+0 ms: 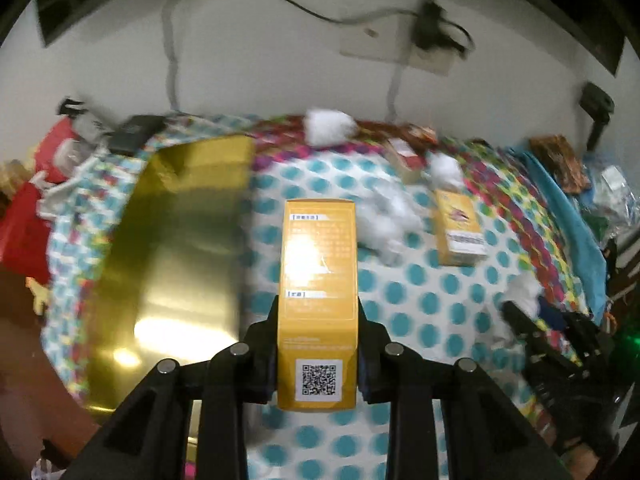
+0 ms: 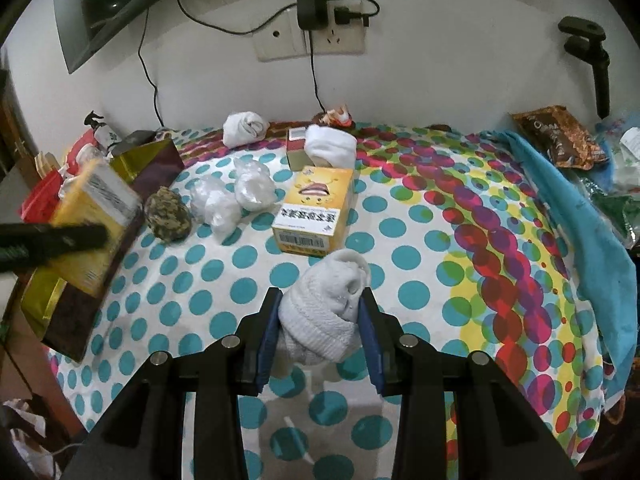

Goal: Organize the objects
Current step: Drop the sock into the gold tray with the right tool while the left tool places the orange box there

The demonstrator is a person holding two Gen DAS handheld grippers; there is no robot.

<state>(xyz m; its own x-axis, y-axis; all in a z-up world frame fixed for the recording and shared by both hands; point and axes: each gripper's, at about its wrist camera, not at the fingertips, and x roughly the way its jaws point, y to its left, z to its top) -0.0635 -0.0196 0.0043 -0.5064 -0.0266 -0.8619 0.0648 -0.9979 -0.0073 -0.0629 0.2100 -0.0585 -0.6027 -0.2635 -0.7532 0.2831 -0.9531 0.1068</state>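
Observation:
My left gripper (image 1: 318, 320) is shut on a tall yellow box (image 1: 318, 264) with a QR code on its near end, held above the dotted cloth beside an open gold box (image 1: 180, 240). In the right wrist view that same yellow box (image 2: 96, 216) hangs blurred over the gold and maroon box (image 2: 80, 300), with the left gripper (image 2: 80, 236) across it. My right gripper (image 2: 320, 300) is shut on a rolled white sock (image 2: 324, 316), its blue pads pressing both sides. A second yellow box (image 2: 314, 208) lies on the cloth just beyond the sock.
On the dotted tablecloth (image 2: 420, 240) lie a camouflage rolled sock (image 2: 168, 216), plastic-wrapped white bundles (image 2: 232, 196), a white sock (image 2: 244, 128) and another sock (image 2: 330, 146) against a small box (image 2: 296, 152). A blue cloth (image 2: 580, 216) and snack bag (image 2: 556, 132) crowd the right edge. Red bags (image 1: 24, 224) sit left.

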